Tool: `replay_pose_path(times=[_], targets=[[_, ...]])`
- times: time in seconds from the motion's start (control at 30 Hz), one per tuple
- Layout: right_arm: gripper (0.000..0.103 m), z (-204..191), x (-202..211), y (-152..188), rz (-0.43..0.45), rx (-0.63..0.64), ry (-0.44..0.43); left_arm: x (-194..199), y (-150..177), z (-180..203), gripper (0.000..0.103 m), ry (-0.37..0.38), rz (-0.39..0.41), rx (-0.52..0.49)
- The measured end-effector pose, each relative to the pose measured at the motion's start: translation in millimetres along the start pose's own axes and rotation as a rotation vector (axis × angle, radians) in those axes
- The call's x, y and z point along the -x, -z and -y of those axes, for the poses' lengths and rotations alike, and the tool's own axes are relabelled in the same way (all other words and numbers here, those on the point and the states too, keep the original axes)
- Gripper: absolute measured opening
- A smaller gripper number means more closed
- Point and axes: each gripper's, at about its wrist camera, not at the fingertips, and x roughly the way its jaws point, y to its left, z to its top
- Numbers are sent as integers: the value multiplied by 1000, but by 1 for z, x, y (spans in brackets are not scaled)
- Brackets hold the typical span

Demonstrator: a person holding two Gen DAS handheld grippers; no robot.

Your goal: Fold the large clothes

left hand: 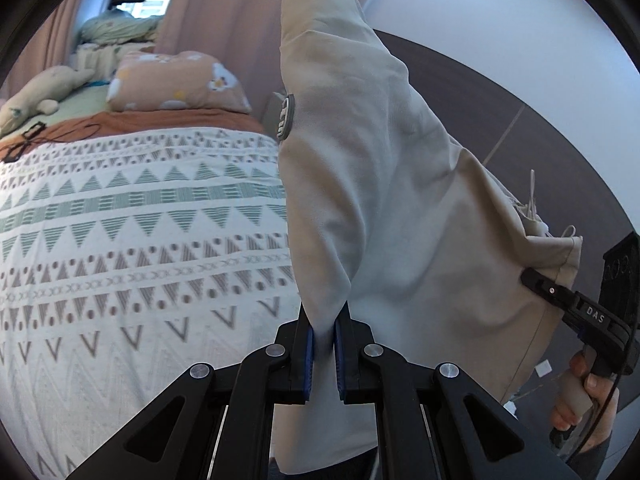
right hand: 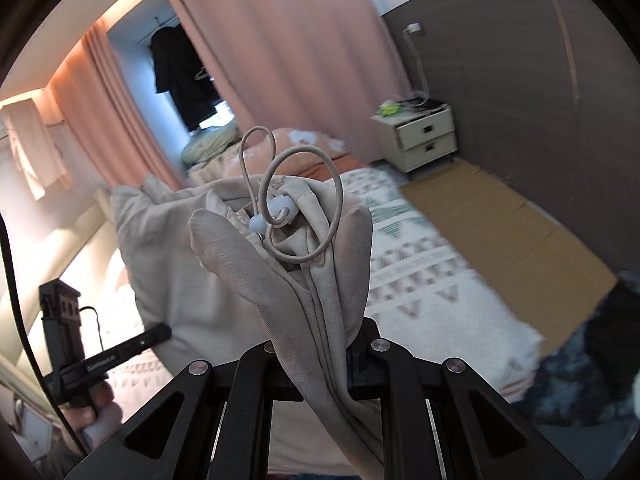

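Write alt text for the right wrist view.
The right hand-held gripper is clamped on a bunched beige garment with a looped drawstring, held above a patterned bed. The left hand-held gripper holds another part.

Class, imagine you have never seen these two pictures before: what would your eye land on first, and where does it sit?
First, the beige garment held up in the air, filling the middle of both views and pinched between the left gripper and the right gripper. Next, its looped drawstring with a pale toggle, curling above the bunched cloth in the right view. Behind lies the bed's patterned blanket.
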Motion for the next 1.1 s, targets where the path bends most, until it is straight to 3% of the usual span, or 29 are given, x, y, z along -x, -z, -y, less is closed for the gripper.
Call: replay_pose_path(times=[0.23, 0.47, 0.7, 1.0, 1.07, 1.1], targets=[[13, 39, 37, -12, 32, -6, 108, -27, 9, 47, 8, 85, -57, -13], [13, 67, 21, -18, 12, -23, 172, -78, 17, 55, 8, 95, -136, 2], [12, 95, -62, -15, -35, -68, 241, -148, 14, 18, 8, 46, -203, 2], [12, 102, -165, -31, -118, -21, 289, -218, -6, -31, 10, 1, -275, 30], [16, 104, -185, -32, -138, -1, 352, -234, -8, -36, 13, -23, -307, 9], [24, 104, -195, -32, -146, 7, 394, -240, -8, -38, 20, -38, -319, -5]])
